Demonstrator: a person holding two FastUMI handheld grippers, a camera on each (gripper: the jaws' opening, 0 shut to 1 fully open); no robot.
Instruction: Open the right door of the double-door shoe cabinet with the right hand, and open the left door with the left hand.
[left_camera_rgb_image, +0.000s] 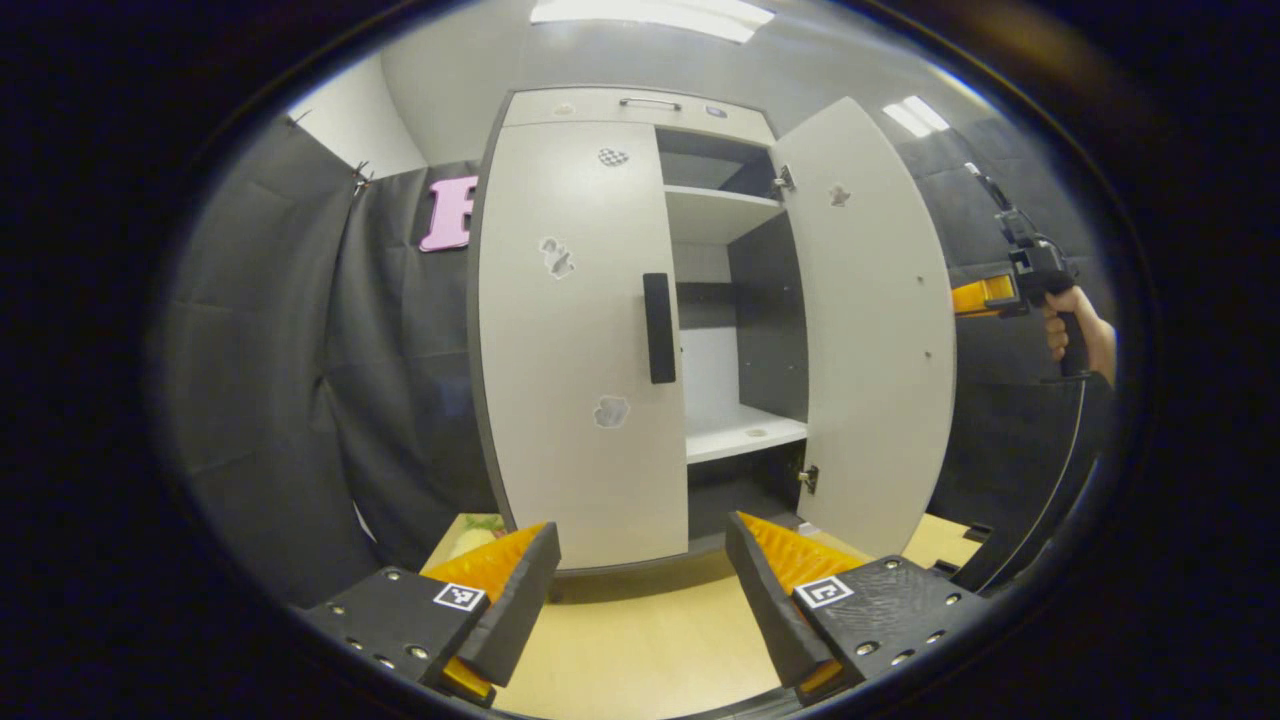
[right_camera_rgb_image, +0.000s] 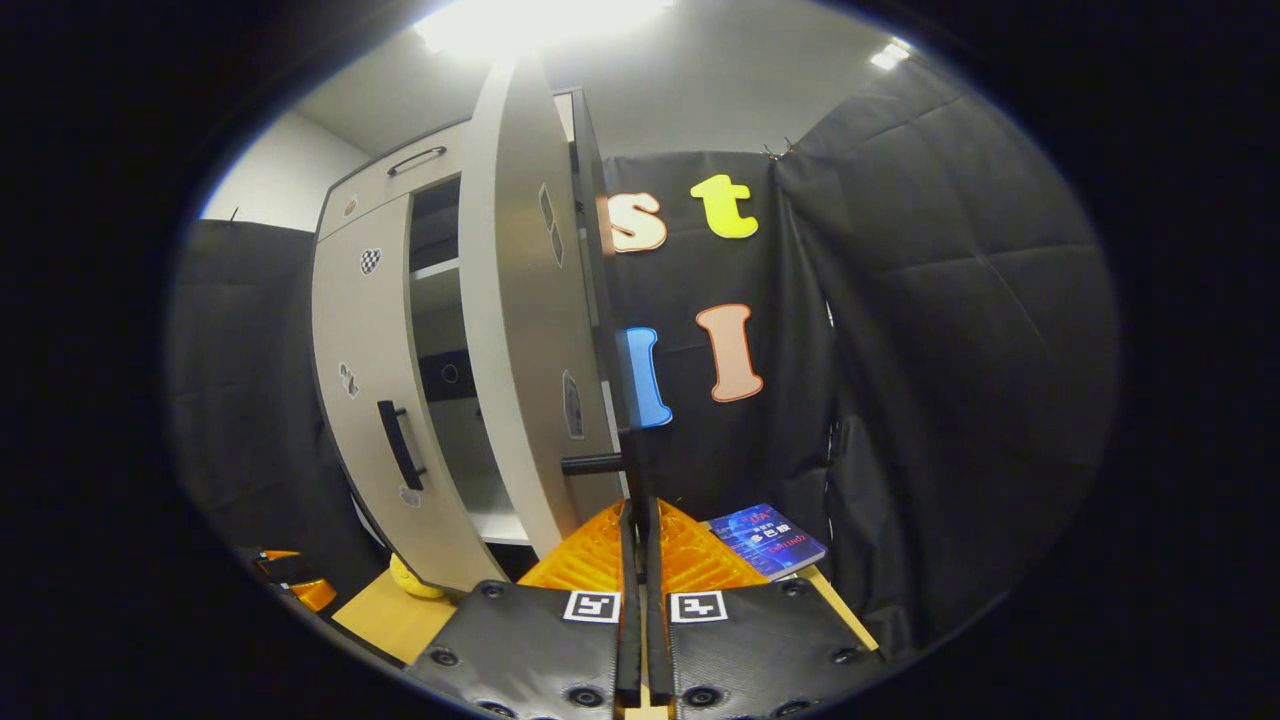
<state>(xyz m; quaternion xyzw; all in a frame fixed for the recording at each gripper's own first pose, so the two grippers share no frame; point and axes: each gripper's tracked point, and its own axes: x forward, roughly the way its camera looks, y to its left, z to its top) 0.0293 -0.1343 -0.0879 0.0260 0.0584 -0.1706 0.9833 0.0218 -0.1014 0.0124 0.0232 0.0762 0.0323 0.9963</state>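
The shoe cabinet (left_camera_rgb_image: 600, 330) stands upright on a pale wooden table (left_camera_rgb_image: 640, 640), its long axis vertical, its front facing the left gripper view. The left door (left_camera_rgb_image: 575, 340) is closed flat against the cabinet body, and its dark bar handle (left_camera_rgb_image: 658, 328) runs vertically along the inner edge. The right door (left_camera_rgb_image: 870, 320) is swung outward on its hinges, so the shelves (left_camera_rgb_image: 722, 212) inside show between the two doors. A drawer front (left_camera_rgb_image: 640, 105) with a slim horizontal handle sits across the top. Small stickers dot both doors; none carries writing that can be read.

The left gripper (left_camera_rgb_image: 640, 590) hangs in front of the closed door, well apart from it, its jaws spread wide with nothing between them.

In the right gripper view the open door is seen nearly edge-on, standing straight up from the right gripper (right_camera_rgb_image: 640, 560). Its jaws are drawn close together around the lower part of that door's dark handle, which runs up along the door's edge. In the left gripper view a hand (left_camera_rgb_image: 1065, 335) holds this gripper behind the open door.

A book (right_camera_rgb_image: 768, 540) lies flat on the table just right of the fingers; its cover print is too small to read.
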